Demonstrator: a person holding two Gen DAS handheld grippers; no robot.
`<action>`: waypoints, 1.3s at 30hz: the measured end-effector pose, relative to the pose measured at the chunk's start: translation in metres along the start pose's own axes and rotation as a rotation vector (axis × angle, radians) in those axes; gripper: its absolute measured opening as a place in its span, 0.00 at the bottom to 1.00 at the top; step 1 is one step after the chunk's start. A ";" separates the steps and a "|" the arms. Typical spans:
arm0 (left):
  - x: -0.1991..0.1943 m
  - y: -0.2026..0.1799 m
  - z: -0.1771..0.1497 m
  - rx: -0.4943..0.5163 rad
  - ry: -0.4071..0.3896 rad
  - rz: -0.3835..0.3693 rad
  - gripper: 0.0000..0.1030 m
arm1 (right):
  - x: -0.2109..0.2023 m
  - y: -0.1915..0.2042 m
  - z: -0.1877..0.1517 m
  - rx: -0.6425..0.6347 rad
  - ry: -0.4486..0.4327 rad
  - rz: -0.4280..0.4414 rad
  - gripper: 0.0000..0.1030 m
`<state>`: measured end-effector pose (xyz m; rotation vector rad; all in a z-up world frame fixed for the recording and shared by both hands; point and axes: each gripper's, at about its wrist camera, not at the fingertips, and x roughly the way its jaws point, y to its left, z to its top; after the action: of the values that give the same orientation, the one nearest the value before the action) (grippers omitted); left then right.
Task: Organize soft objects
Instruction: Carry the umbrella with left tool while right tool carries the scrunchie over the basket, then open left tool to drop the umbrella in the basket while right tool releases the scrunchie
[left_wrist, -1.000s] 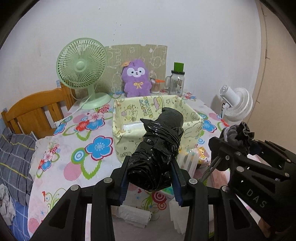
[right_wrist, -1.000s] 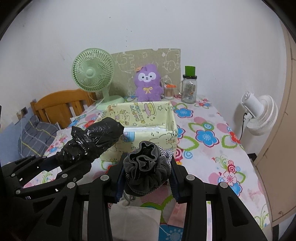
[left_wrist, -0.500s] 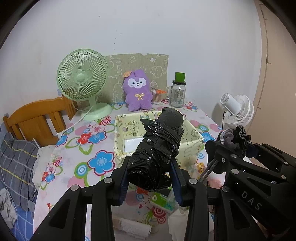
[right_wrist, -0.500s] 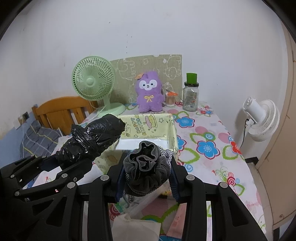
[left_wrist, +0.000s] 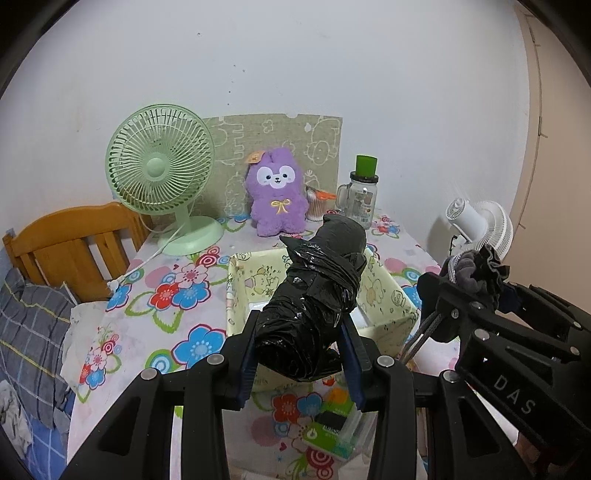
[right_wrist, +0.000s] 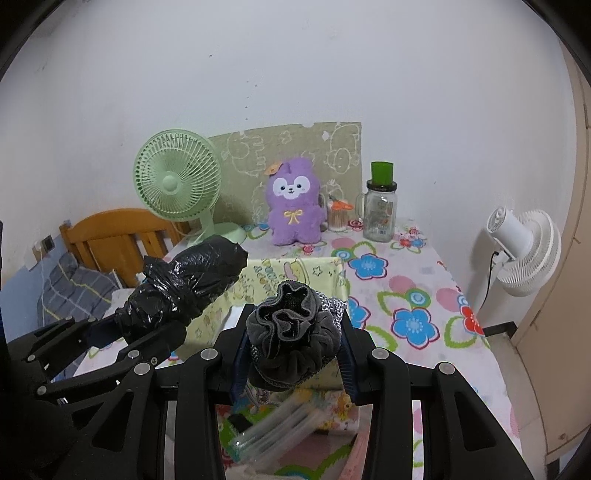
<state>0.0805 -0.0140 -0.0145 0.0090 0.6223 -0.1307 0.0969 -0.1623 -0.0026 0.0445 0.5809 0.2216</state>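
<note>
My left gripper (left_wrist: 301, 354) is shut on a long bundle wrapped in black plastic film (left_wrist: 317, 295), which sticks out forward over the pale yellow cartoon-print box (left_wrist: 384, 295). In the right wrist view the same black bundle (right_wrist: 188, 284) shows at the left. My right gripper (right_wrist: 293, 354) is shut on a bunched grey fabric pouch (right_wrist: 291, 332) with a cord hanging below it. This pouch (left_wrist: 476, 269) appears at the right of the left wrist view. Both held things hang above the near side of the yellow box (right_wrist: 288, 273). A purple plush toy (left_wrist: 277, 195) sits upright at the back.
On the flowered tablecloth (right_wrist: 406, 295) stand a green desk fan (left_wrist: 162, 173), a glass jar with a green lid (right_wrist: 380, 210) and a small cup of picks (right_wrist: 338, 214). A white fan (right_wrist: 524, 251) stands right of the table, a wooden chair (left_wrist: 70, 243) left. Small packets (left_wrist: 332, 421) lie below.
Both grippers have risen and pulled back with their loads still held; the yellow box and the back-row objects now sit lower and farther away in both views.
</note>
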 end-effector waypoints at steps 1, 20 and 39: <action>0.002 0.000 0.001 -0.002 0.001 0.000 0.40 | 0.002 -0.001 0.002 0.000 0.000 -0.001 0.42; 0.047 0.010 0.018 -0.058 0.051 0.017 0.40 | 0.046 -0.003 0.027 0.008 0.001 0.006 0.42; 0.105 0.031 0.013 -0.126 0.143 0.060 0.41 | 0.114 -0.007 0.030 0.035 0.089 -0.005 0.42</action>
<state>0.1759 0.0035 -0.0662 -0.0852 0.7711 -0.0325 0.2071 -0.1436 -0.0396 0.0672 0.6736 0.2098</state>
